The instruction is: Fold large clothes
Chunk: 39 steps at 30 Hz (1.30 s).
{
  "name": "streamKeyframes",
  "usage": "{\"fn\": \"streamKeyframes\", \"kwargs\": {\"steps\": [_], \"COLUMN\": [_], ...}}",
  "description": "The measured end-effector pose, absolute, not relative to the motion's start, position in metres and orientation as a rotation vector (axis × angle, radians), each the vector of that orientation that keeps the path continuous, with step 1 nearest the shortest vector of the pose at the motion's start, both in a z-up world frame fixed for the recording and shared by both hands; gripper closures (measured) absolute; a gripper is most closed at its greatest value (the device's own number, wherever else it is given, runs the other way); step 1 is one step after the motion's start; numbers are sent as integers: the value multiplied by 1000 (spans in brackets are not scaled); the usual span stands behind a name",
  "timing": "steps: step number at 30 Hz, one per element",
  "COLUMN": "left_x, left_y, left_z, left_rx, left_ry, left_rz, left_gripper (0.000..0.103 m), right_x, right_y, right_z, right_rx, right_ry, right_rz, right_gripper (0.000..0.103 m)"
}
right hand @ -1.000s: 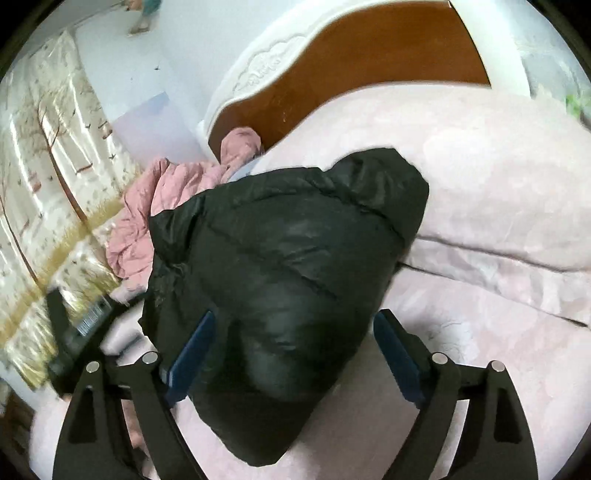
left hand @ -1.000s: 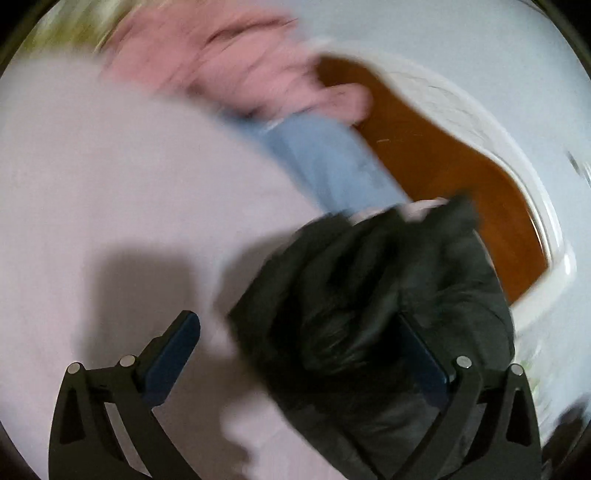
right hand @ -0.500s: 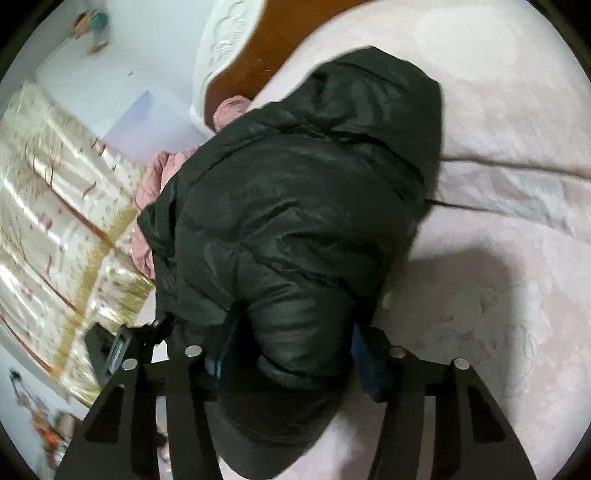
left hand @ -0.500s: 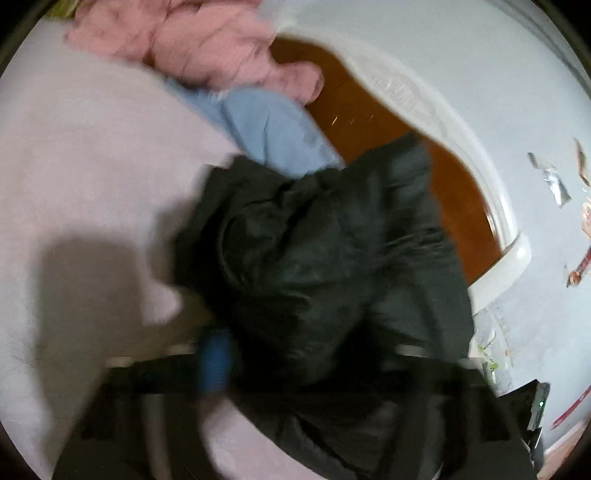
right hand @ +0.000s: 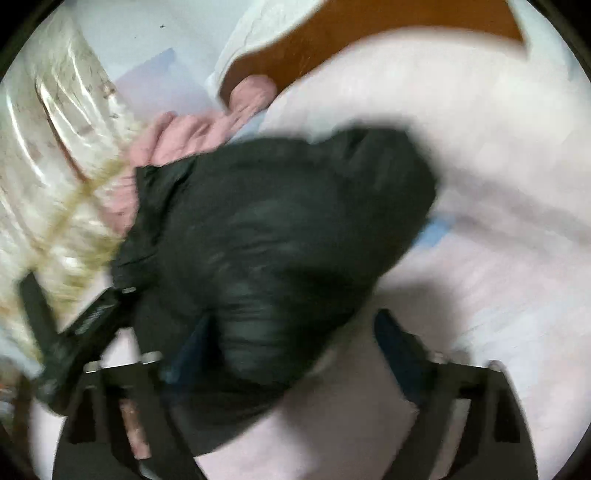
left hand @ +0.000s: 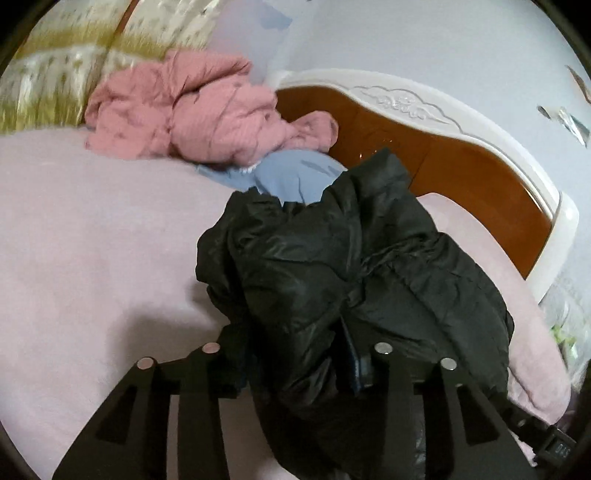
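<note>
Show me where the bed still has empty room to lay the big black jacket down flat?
The widest bare patch is the pink bedspread left of the black jacket, below the pink garment. A smaller strip lies between the jacket and the headboard. It is crowded near the headboard, where the pink garment and blue garment are piled.

Both wrist cameras look forward and slightly down, close over the black puffy quilted jacket [left hand: 354, 280] [right hand: 280, 236], toward the orange wooden white-trimmed headboard [left hand: 480, 162] [right hand: 332, 33].
</note>
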<state>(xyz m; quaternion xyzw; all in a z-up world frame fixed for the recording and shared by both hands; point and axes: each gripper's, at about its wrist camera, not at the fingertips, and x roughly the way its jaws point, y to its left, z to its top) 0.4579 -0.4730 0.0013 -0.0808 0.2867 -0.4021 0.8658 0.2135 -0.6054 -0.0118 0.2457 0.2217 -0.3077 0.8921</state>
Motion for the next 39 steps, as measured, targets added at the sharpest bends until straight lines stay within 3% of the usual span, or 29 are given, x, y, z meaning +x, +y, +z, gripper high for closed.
{"fn": "streamKeyframes", "kwargs": {"steps": [4, 8, 10, 11, 12, 23, 30, 39], "left_x": [436, 395, 380, 373, 364, 259, 258, 307], "left_y": [-466, -449, -429, -416, -402, -301, -249, -270], "left_z": [18, 55, 72, 81, 91, 157, 101, 19], "left_rx": [-95, -43, -96, -130, -152, 72, 8, 50], "left_ry": [434, 194, 152, 130, 98, -59, 18, 180], "left_rz": [-813, -788, -772, -766, -755, -578, -556, -593], "left_gripper": [33, 20, 3, 0, 0, 0, 0, 0], "right_x": [204, 174, 164, 159, 154, 132, 138, 160], "right_y": [-597, -593, -586, -583, -581, -518, -467, -438], "right_z": [0, 13, 22, 29, 35, 79, 81, 30], "right_rx": [425, 410, 356, 332, 315, 178, 124, 79], "right_ry": [433, 350, 302, 283, 265, 193, 207, 339], "right_rz": [-687, -674, -704, -713, -714, -662, -601, -575], "right_gripper": [11, 11, 9, 5, 0, 0, 0, 0]}}
